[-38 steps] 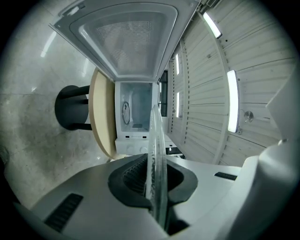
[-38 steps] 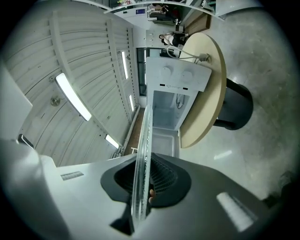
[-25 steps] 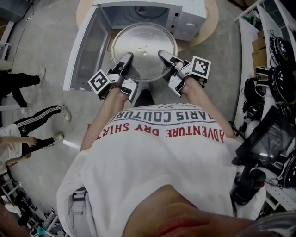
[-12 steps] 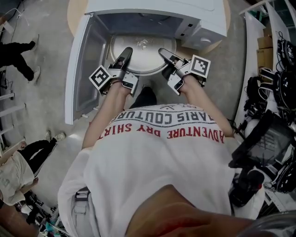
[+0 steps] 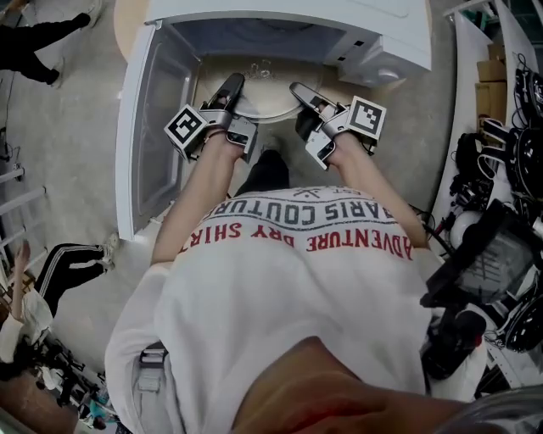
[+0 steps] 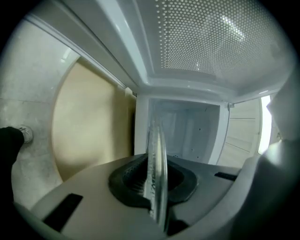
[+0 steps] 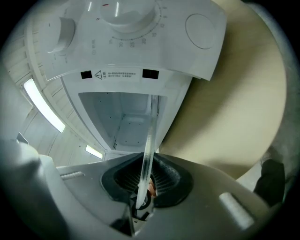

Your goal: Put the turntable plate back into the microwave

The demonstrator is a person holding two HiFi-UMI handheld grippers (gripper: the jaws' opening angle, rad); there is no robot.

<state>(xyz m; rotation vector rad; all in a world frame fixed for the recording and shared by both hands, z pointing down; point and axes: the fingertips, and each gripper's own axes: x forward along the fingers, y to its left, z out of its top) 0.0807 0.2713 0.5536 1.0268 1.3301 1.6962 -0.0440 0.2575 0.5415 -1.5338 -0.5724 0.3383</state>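
The round glass turntable plate (image 5: 263,100) is held level between both grippers, most of it inside the open white microwave (image 5: 339,25). My left gripper (image 5: 231,91) is shut on the plate's left rim, and my right gripper (image 5: 299,93) is shut on its right rim. In the left gripper view the plate (image 6: 157,173) shows edge-on between the black pads, with the microwave cavity (image 6: 185,133) ahead. In the right gripper view the plate edge (image 7: 147,154) runs up from the pads toward the cavity (image 7: 122,122), under the control panel (image 7: 122,28).
The microwave door (image 5: 157,119) hangs open to the left. The microwave stands on a round beige table (image 5: 127,21). Cluttered shelving with dark gear (image 5: 501,212) fills the right. People's legs (image 5: 72,263) show on the floor at left.
Both grippers have carried the plate forward, from in front of the microwave into its cavity; less of the plate shows now. People at left have moved.
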